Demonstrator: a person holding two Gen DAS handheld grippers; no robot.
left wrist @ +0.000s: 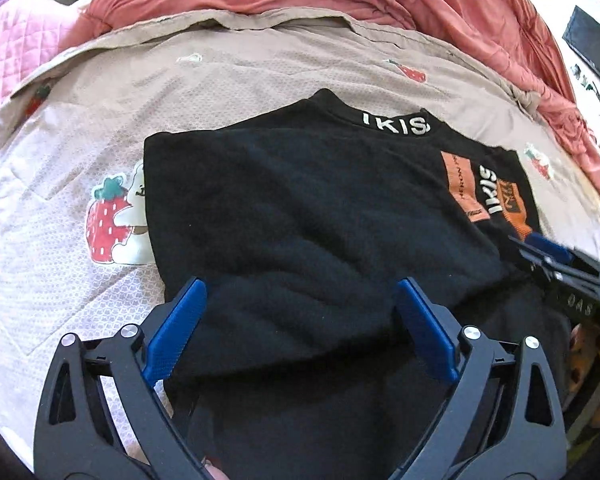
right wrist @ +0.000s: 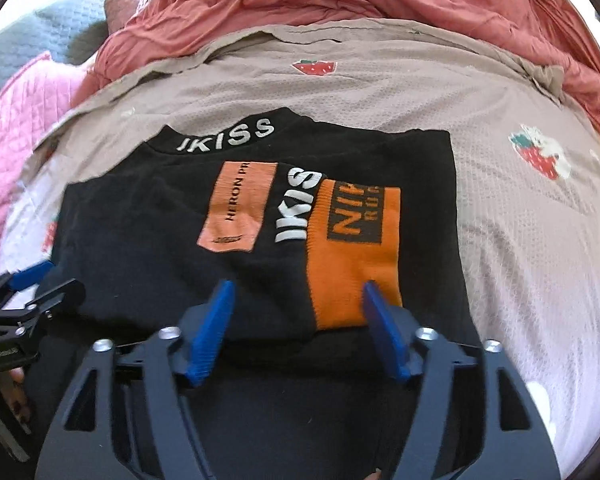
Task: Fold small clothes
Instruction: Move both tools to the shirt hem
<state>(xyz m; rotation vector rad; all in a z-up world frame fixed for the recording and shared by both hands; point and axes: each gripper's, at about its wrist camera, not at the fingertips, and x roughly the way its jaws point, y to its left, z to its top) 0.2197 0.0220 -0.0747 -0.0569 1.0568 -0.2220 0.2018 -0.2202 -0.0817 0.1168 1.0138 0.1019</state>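
Strawberry-print bedsheet [right wrist: 500, 216] under folded black sweatshirt [right wrist: 148, 240], orange patches; left tool [left wrist: 300, 304], right tool [right wrist: 298, 308] released.

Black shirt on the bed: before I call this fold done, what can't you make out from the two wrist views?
- Near hem of the black shirt: both views, behind the left gripper and right gripper.
- Orange panel lettering: right wrist view, cut short by a fold.
- Right gripper in the left wrist view: blurred at the frame edge.
- Shirt's underside against the strawberry sheet: hidden in both.
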